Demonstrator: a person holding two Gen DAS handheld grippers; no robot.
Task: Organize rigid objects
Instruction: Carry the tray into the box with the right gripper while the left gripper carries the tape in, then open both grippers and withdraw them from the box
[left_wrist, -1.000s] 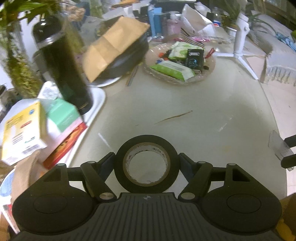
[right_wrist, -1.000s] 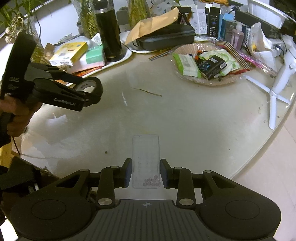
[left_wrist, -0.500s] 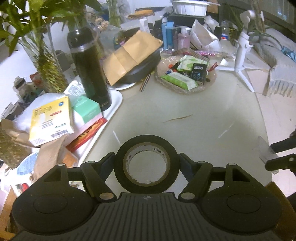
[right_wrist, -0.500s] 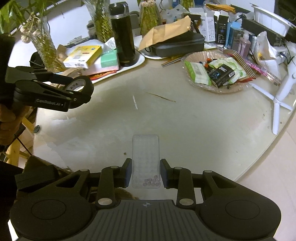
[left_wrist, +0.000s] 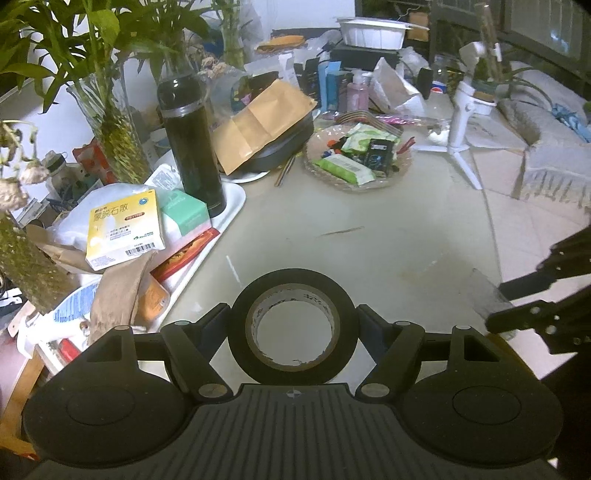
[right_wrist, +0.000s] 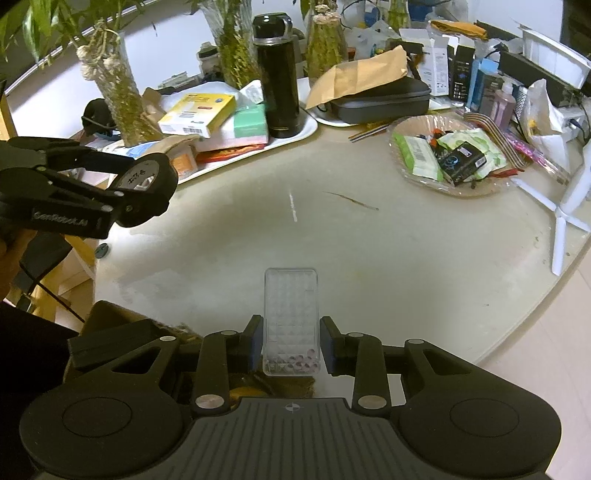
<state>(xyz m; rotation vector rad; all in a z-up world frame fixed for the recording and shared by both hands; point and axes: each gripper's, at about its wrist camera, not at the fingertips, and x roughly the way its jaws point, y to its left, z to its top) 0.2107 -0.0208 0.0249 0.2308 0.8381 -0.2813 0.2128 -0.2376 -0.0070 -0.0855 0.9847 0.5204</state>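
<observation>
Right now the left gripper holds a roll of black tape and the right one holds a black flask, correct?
Not quite. The left gripper does hold the roll of black tape, but the right gripper holds a small clear plastic box, as the right wrist view shows. The black flask stands on a white tray.

This looks like a lived-in home, probably a living or dining room. A round pale table (right_wrist: 369, 258) is crowded with household clutter: glass vases of bamboo stalks (left_wrist: 110, 122), a black thermos (left_wrist: 192, 144) on a white tray (left_wrist: 232, 206), a yellow medicine box (left_wrist: 123, 229), and a shallow dish of snack packets (left_wrist: 358, 158). Beyond the table's edge lies tiled floor (left_wrist: 524, 229) and what may be a fringed sofa cover (left_wrist: 554, 173), though the fisheye blurs it.
</observation>
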